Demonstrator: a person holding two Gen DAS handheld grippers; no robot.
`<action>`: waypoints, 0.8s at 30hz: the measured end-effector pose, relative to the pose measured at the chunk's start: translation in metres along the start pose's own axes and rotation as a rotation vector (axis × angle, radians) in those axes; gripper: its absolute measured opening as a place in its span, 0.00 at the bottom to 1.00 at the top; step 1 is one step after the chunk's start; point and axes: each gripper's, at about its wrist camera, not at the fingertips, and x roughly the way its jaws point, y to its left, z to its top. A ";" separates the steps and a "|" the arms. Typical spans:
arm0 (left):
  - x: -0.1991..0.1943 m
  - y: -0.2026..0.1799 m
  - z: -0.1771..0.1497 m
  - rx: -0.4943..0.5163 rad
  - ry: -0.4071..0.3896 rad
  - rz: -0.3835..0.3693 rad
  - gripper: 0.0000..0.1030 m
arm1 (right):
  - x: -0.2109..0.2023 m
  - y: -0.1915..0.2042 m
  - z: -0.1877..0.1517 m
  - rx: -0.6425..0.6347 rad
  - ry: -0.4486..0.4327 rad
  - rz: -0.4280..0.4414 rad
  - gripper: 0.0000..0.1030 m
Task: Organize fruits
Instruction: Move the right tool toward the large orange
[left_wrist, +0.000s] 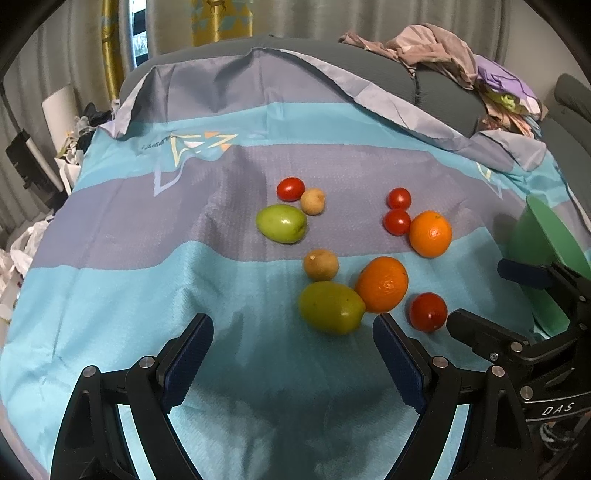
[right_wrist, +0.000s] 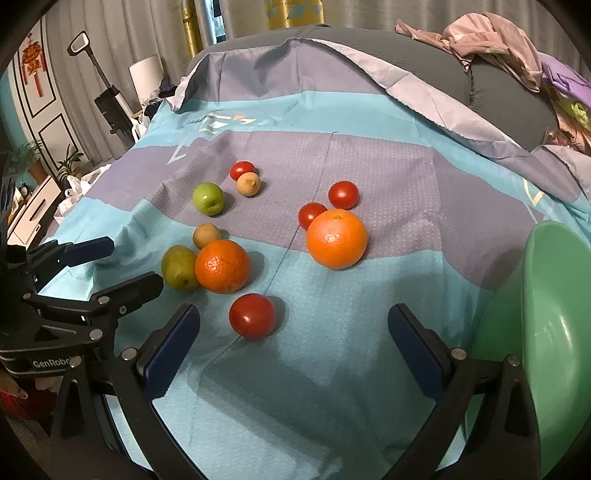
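Note:
Fruits lie loose on a blue and grey striped cloth (left_wrist: 110, 288). Two oranges (left_wrist: 382, 284) (left_wrist: 430, 233), two green fruits (left_wrist: 330, 307) (left_wrist: 282, 223), two small brown fruits (left_wrist: 320, 264) (left_wrist: 312, 201) and several red tomatoes (left_wrist: 427, 311) are spread about. My left gripper (left_wrist: 293, 354) is open and empty, just short of the near green fruit. My right gripper (right_wrist: 295, 343) is open and empty, with a red tomato (right_wrist: 252, 315) lying just ahead between its fingers. A green bowl (right_wrist: 546, 332) stands at the right gripper's right side; it also shows in the left wrist view (left_wrist: 543, 236).
The cloth covers a grey sofa (left_wrist: 443, 85) with a pile of clothes (left_wrist: 461, 62) at the back right. Bags and clutter (left_wrist: 74, 147) lie past the cloth's left edge. Curtains hang behind. A cabinet and plants (right_wrist: 40, 177) stand at the far left.

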 end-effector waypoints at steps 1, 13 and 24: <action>0.000 0.000 0.000 0.000 0.000 -0.001 0.86 | -0.001 0.000 0.000 -0.001 0.000 0.001 1.00; -0.006 0.002 0.002 -0.013 0.001 -0.003 0.86 | -0.015 0.001 0.005 0.019 -0.034 0.037 1.00; -0.013 0.002 0.005 -0.037 -0.008 -0.038 0.86 | -0.028 -0.008 0.010 0.122 -0.050 0.104 0.89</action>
